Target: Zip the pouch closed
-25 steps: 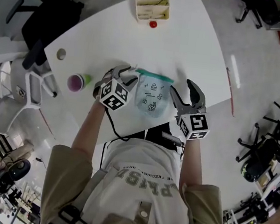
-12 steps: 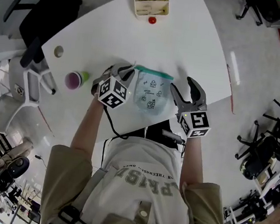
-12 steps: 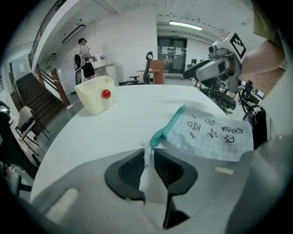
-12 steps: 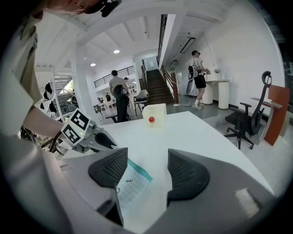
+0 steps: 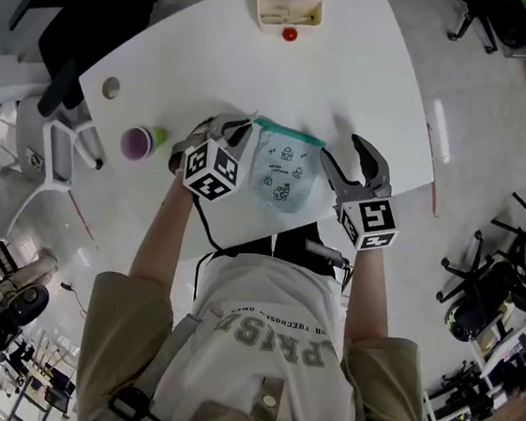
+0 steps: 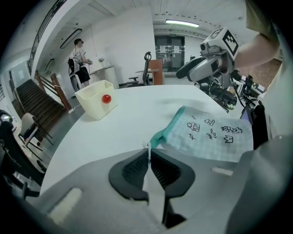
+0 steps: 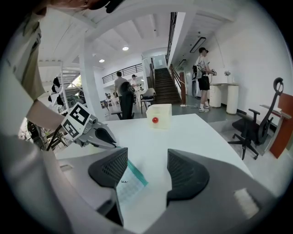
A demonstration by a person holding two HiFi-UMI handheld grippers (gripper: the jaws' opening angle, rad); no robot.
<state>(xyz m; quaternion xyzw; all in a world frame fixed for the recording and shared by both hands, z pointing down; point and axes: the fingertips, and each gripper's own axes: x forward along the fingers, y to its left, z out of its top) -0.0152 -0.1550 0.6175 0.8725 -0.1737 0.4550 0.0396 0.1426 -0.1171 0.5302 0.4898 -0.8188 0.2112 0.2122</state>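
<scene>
White office table (image 5: 372,85) | checked mint fabric pouch (image 5: 286,174), teal zip edge, lies flat between tools | left gripper (image 6: 149,157) jaws closing on small white zip pull (image 6: 147,147), to drag it | right gripper (image 7: 146,160) wide apart, empty, over far corner, likely to brace

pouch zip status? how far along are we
Done: the pouch lies flat on the white table, with the left gripper at the end of its teal zipper edge.
In hand: the left jaws are closing, with the white zipper pull pinched between them. The right gripper is open over the pouch's other corner, not gripping.
Left: brace the pouch and draw the pull across; that run looks not yet started.
</scene>
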